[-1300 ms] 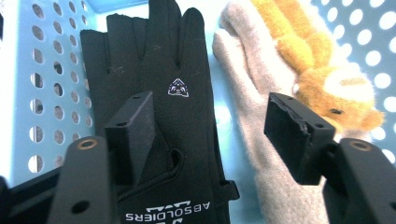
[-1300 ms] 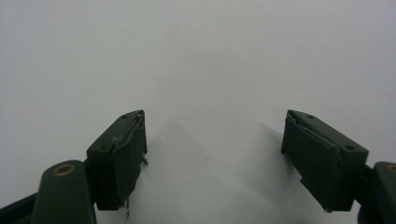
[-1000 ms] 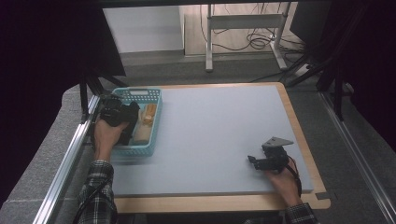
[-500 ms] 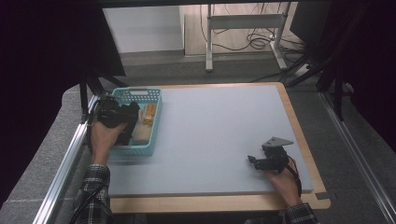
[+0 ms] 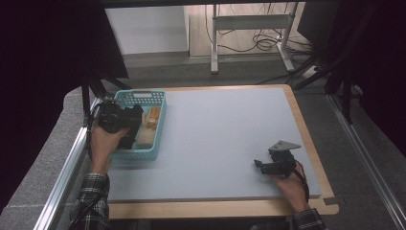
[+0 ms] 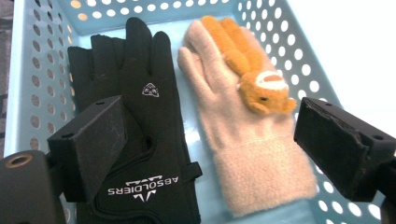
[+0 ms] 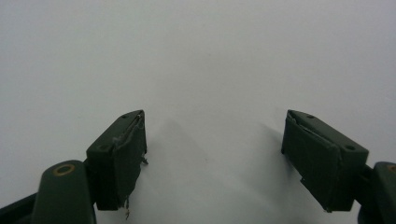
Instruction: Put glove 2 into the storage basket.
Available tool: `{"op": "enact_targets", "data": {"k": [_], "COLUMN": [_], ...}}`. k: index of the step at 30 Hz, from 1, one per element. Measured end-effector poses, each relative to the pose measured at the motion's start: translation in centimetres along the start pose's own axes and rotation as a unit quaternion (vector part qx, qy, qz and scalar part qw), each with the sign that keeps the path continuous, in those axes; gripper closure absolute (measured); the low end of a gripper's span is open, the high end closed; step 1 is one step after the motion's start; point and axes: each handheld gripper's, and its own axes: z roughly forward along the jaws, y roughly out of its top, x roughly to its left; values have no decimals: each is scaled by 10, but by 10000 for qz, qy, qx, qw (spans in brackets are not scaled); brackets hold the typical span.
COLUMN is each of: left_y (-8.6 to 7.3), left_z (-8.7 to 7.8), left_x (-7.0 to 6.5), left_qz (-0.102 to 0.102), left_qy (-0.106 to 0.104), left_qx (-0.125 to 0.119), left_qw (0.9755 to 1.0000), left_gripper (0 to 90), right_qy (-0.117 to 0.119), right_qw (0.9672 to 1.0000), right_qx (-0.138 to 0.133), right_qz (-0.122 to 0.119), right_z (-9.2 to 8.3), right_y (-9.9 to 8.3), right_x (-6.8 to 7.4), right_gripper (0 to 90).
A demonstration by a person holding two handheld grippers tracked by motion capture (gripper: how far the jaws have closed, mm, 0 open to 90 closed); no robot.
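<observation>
A light blue perforated basket (image 5: 152, 94) stands at the mat's left edge. Inside it lie a black glove (image 6: 140, 93) with white lettering on the cuff and a beige fleece glove (image 6: 252, 158). A small orange plush animal (image 6: 254, 79) rests on the beige glove. My left gripper (image 6: 212, 116) (image 5: 125, 120) hovers over the basket. Its jaws have just been opening and stand wide apart, pressing on nothing, with the gloves lying beneath them. My right gripper (image 5: 261, 166) (image 7: 215, 128) rests open and empty low over the bare mat at the front right.
A grey mat (image 5: 225, 129) covers the wooden table top (image 5: 306, 124). Metal rails (image 5: 67, 163) run along both sides of the table. A desk frame with cables (image 5: 249, 28) stands on the floor beyond the far edge.
The left hand has shifted slightly over the basket. The right hand has stayed put.
</observation>
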Motion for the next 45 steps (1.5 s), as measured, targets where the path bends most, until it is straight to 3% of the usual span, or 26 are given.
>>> {"op": "enact_targets", "data": {"k": [18,29,45], "left_y": [-9,-17,-29], "left_z": [-12,-20,-31], "left_x": [-13,-16,-31], "left_qz": [241,269,521], "left_qy": [-128,-160,-435], "left_qx": [-156,-245,-445], "left_qw": [9995,9992,9967], "left_gripper": [62,63,49], "right_qy": [0,-4,-9], "right_qw": [10000,10000,10000], "right_qx": [0,0,2], "right_qz": [-3,-5,-7], "right_z": [0,0,0], "right_y": [0,0,0], "right_x": [0,0,0], "right_gripper": [214,214,213]}}
